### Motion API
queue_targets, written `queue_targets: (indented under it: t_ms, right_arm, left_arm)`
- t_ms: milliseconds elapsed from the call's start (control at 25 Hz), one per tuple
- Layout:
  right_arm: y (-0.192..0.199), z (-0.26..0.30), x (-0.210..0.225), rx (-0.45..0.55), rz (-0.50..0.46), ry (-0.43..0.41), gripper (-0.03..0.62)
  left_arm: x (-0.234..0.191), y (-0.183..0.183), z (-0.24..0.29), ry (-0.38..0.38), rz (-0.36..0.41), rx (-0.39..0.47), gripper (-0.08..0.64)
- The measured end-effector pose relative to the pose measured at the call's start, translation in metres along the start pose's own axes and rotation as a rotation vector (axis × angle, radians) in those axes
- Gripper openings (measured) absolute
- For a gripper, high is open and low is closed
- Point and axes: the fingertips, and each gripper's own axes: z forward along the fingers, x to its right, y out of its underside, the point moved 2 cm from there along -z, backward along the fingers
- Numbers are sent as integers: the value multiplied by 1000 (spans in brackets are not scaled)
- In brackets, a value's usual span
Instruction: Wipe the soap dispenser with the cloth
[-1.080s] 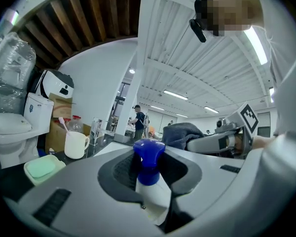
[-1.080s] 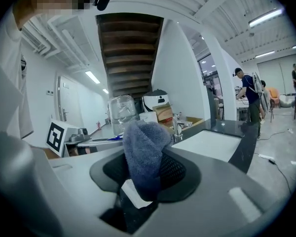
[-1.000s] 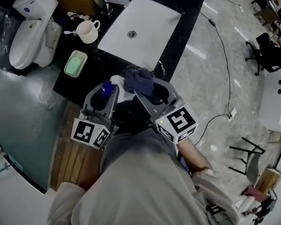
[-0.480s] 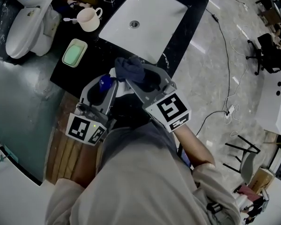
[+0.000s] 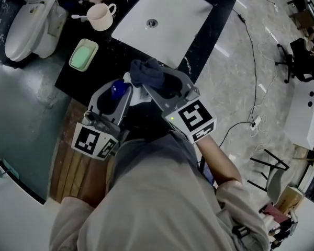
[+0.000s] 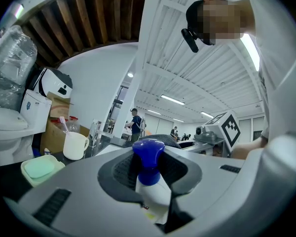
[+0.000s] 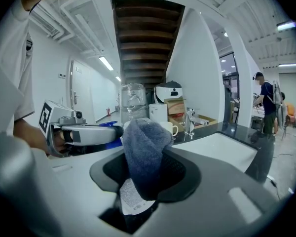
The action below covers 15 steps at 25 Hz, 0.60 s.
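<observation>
Our left tool [image 5: 116, 92] clamps the soap dispenser [image 6: 149, 191], blue pump upward, at the black surface's [image 5: 105, 63] near edge. Our right tool [image 5: 156, 83] grips the bunched dark cloth [image 5: 146, 71] just beside it. We should hold the dispenser steady and press the cloth firmly along its body.

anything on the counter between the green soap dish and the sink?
No. In the head view the black counter between soap dish and sink is bare; the mug stands farther back, off that line.
</observation>
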Motion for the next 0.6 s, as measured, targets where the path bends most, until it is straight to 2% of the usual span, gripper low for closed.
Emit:
queue_targets:
  t_ms: [600]
  right_arm:
    - [14, 4, 1, -21, 9, -5, 133]
  left_arm:
    - [-6, 2, -6, -7, -32, 17, 95]
